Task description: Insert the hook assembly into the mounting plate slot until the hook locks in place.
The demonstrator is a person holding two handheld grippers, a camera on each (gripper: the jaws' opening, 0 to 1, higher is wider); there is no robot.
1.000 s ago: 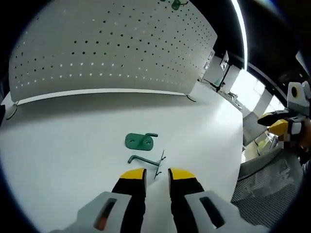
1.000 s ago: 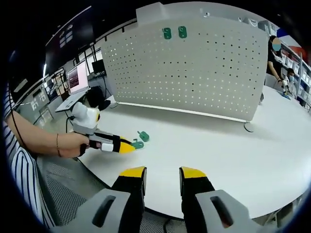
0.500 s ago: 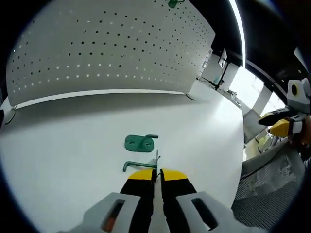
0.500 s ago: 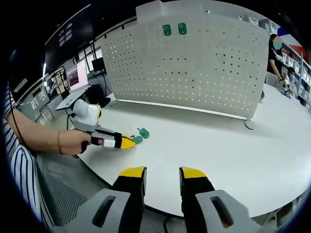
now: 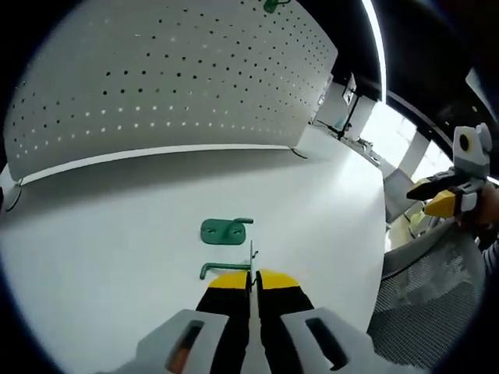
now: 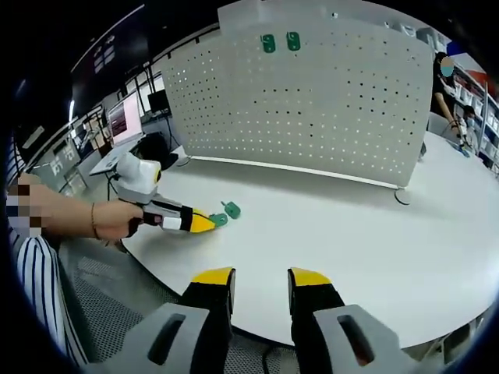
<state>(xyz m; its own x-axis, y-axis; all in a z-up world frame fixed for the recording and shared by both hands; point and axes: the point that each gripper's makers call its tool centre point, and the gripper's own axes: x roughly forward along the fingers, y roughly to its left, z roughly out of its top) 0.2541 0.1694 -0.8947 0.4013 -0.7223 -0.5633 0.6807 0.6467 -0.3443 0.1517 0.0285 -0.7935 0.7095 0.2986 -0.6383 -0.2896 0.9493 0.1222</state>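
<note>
Now that my left tool (image 5: 251,279) has pinched shut on the thin wire hook (image 5: 226,267), the first small step looks done. A second ago its two yellow tips stood apart with the hook lying loose between them on the bench (image 5: 117,234). Now the tips press together on the hook's straight end, and the bent end sticks out to the left. I think the hook is ready to be lifted, but it has not gone into anything yet, so most of the job is still ahead.

Just past the hook lies the green mounting plate (image 5: 225,230), flat on the bench and a little apart from the hook. In the right gripper view I see the same plate (image 6: 231,209) beside the yellow tips of my left tool (image 6: 204,224).

My right tool (image 6: 260,280) hangs near the bench edge, well away from the parts. Its tips stand apart and grip nothing.

The bench is white, smooth and wide. A big white board full of little holes (image 6: 312,101) stands along its far side. Two more green plates (image 6: 280,42) hang near the top of that board. Behind it the room is dim, with a lit screen (image 6: 123,123) far off to one side.
</note>
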